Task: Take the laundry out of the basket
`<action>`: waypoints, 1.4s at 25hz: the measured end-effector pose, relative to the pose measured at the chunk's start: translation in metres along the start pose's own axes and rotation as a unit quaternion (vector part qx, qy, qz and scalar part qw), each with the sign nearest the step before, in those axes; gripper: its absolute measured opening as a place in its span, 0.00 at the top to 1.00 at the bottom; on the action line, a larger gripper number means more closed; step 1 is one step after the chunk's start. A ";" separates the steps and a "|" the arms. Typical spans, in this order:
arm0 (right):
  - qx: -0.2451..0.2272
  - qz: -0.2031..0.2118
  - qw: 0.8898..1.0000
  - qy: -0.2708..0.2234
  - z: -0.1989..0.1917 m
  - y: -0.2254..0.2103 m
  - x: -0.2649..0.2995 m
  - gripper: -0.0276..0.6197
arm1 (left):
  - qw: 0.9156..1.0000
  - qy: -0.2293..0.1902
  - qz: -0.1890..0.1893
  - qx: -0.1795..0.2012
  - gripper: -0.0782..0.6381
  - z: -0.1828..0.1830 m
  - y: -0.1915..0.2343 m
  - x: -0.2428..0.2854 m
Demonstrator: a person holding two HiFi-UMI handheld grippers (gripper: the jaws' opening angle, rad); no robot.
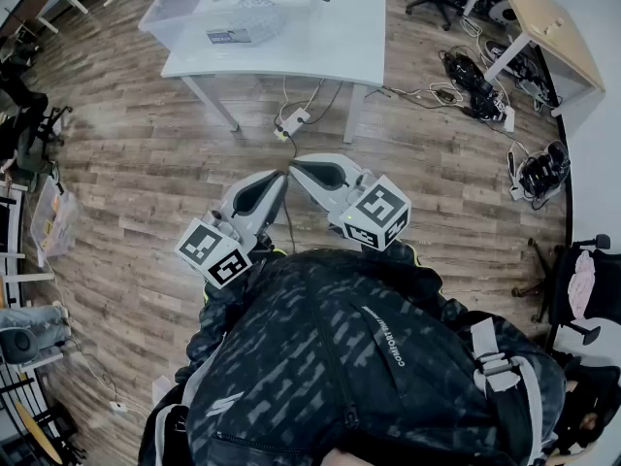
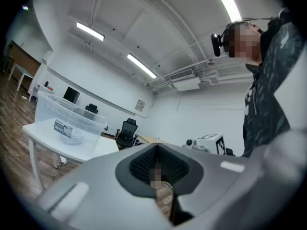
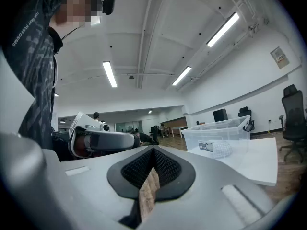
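Standing back from a white desk (image 1: 325, 47), a person in a dark patterned jacket (image 1: 330, 357) holds both tools close to the chest, in the middle of the head view. The left gripper (image 1: 279, 177) and the right gripper (image 1: 297, 167) lean toward each other there, tips nearly meeting above the wooden floor (image 1: 146, 163).

In the left gripper view the two fingers (image 2: 144, 164) are pressed together at the tip with nothing caught between them. The right gripper view shows the same: its fingers (image 3: 165, 164) are closed pad against pad and empty, with only a sliver of floor showing through the slit lower down.

The clear plastic basket (image 1: 170, 17) sits on the desk at the top of the head view, toward the upper left, well apart from both grippers. Inside it lies the laundry (image 3: 222, 149), a small white mesh bundle beside a printed label, resting on the bottom of the basket. In the left gripper view the basket stands at the middle left, far off to the left of the fingers. In the right gripper view it stands at the middle right, off to the right of the fingers and just above their level.

A power strip (image 1: 294, 119) with cables lies on the floor under the desk, between the basket and the grippers in the head view
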State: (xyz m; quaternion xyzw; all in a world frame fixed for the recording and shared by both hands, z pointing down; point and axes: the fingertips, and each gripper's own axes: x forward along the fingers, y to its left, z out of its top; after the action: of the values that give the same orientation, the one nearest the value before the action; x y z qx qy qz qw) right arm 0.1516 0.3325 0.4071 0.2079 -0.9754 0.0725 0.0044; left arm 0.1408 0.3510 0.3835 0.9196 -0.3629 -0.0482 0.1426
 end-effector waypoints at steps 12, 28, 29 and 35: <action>0.016 0.006 1.000 0.000 -0.001 -0.009 0.012 0.96 | 1.000 -0.005 0.011 -0.009 0.88 0.001 0.016 -0.001; 0.039 0.031 0.999 0.021 -0.015 -0.003 0.024 0.96 | 0.999 0.000 0.038 -0.028 0.88 -0.008 0.025 -0.016; 0.041 0.032 0.998 0.021 -0.015 -0.004 0.026 0.96 | 0.999 0.001 0.039 -0.029 0.88 -0.008 0.026 -0.017; 0.047 0.040 0.998 0.030 -0.019 -0.008 0.040 0.96 | 0.998 0.002 0.055 -0.041 0.88 -0.010 0.041 -0.024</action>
State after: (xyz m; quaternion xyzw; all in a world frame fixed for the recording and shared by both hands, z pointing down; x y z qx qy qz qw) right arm 0.1184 0.3119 0.4282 0.1669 -0.9778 0.1249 0.0210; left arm 0.0986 0.3408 0.4050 0.8916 -0.4108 -0.0531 0.1831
